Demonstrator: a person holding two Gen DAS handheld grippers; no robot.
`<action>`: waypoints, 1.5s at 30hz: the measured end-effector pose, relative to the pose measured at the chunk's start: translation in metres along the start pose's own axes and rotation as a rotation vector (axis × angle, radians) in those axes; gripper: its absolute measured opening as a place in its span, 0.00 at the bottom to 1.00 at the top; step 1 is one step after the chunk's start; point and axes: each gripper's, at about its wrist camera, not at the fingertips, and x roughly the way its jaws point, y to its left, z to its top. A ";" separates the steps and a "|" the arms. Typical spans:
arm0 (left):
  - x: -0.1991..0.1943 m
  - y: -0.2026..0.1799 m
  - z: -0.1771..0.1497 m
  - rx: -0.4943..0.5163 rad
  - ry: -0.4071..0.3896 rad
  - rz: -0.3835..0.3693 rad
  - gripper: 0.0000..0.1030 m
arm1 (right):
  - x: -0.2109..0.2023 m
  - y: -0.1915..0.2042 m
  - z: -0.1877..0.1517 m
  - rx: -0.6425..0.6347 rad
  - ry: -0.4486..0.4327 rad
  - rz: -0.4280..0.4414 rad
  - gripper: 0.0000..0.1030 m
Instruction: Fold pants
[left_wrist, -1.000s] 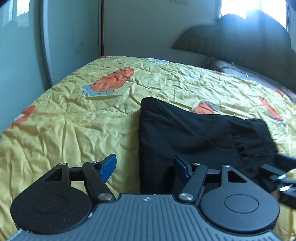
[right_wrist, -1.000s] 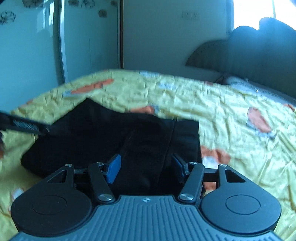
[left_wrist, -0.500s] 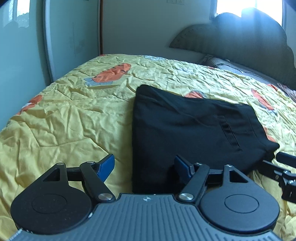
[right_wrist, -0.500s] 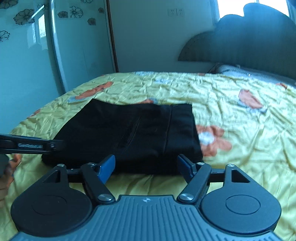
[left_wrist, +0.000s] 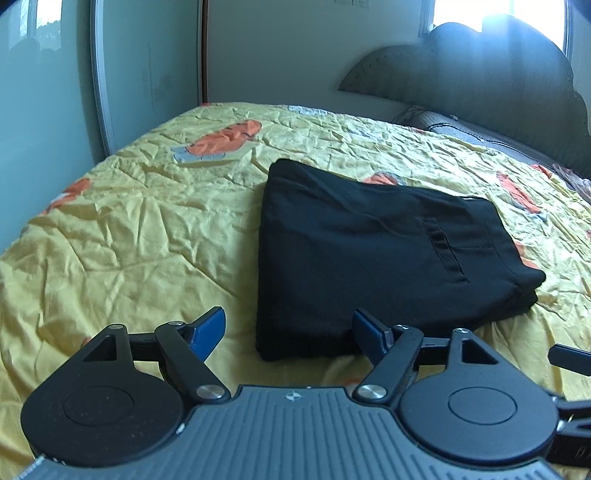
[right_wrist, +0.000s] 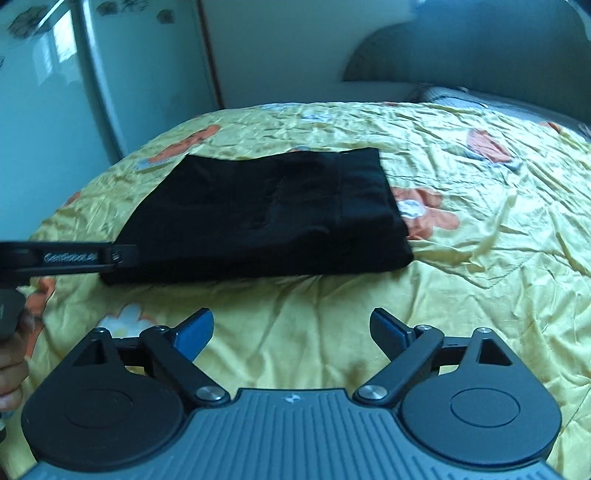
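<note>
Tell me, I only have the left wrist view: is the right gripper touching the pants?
Observer: No. In the right wrist view the right gripper is open over bare bedspread, short of the pants.
Operator: Is the right edge of the pants tidy? I see it at an angle.
Observer: From the right camera that edge is straight, with the layers stacked evenly down to the near corner.
Operator: What lies next to that edge?
Observer: An orange flower print on the bedspread sits right beside it, partly tucked under the cloth.
Operator: And my left gripper?
Observer: The left gripper is open; one finger reaches the pants' near left corner.
</note>
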 end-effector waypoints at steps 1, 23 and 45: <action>-0.001 0.000 -0.001 -0.001 0.001 -0.001 0.77 | -0.002 0.003 -0.001 -0.011 -0.001 0.000 0.90; -0.013 -0.004 -0.029 0.045 0.049 -0.038 0.81 | -0.036 -0.011 0.008 0.203 0.008 0.080 1.00; -0.014 -0.016 -0.045 0.057 0.037 0.006 0.88 | -0.007 0.010 -0.023 -0.090 -0.038 -0.077 1.00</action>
